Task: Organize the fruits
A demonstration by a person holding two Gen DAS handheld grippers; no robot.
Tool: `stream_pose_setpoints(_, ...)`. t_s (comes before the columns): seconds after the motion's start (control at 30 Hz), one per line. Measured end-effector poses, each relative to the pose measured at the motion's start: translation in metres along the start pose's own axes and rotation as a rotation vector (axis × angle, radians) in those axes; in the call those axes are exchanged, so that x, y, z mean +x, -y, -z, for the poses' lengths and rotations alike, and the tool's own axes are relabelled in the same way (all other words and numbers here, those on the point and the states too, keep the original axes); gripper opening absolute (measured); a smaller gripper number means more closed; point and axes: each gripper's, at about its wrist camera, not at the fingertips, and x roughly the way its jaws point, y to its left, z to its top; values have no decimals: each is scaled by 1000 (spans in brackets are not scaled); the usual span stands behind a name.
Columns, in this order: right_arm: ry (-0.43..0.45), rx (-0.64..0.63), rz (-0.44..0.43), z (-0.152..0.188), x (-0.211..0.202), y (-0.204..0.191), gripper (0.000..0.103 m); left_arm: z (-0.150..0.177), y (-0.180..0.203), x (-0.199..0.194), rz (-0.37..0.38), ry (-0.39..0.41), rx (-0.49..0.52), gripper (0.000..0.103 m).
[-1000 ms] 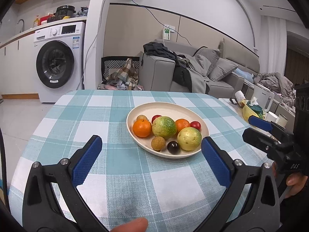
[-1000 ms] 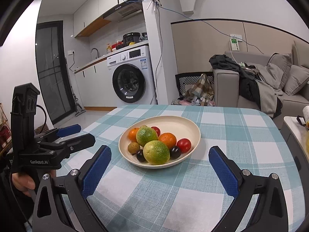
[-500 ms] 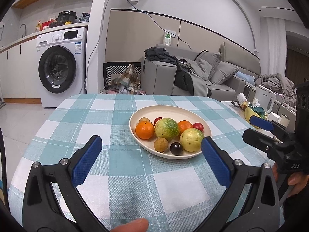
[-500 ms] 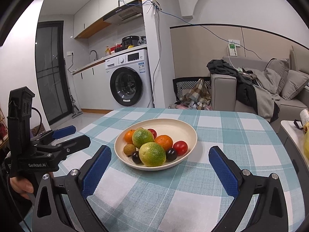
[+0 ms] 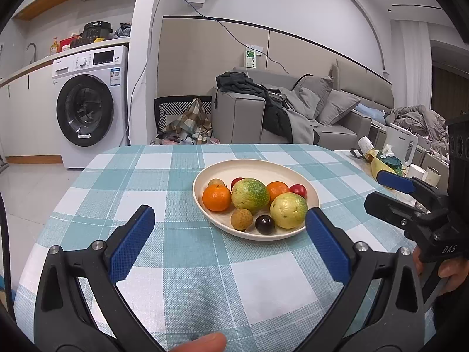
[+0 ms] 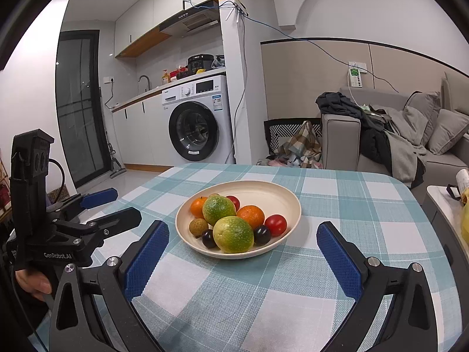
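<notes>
A cream plate (image 5: 258, 166) (image 6: 272, 189) sits mid-table holding several fruits: two green-yellow guavas (image 5: 250, 195) (image 6: 233, 234), two oranges (image 5: 216, 197) (image 6: 250, 215), a red tomato (image 6: 275, 224), a brown longan (image 5: 241, 219) and dark grapes (image 5: 265, 224). My left gripper (image 5: 230, 223) is open and empty, hovering short of the plate's near-left side. My right gripper (image 6: 242, 243) is open and empty, in front of the plate. Each gripper shows in the other's view: the right one (image 5: 390, 190) and the left one (image 6: 117, 205).
The table wears a teal-and-white checked cloth (image 5: 176, 182). A side table at the right holds a kettle (image 5: 400, 143), cups and clutter. A washing machine (image 6: 196, 124), a sofa (image 5: 293, 117) with clothes and a basket stand beyond the table.
Both cameras have tilted up and drawn slightly back, so the plate sits lower in each view. Both grippers stay open. The fruits have not moved.
</notes>
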Motion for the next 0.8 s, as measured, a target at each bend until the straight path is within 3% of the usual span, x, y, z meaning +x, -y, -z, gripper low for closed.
stream_pose_setpoints(0.8,0,-2,1,0,0,-1,103,0,3,1,4,4,2,102)
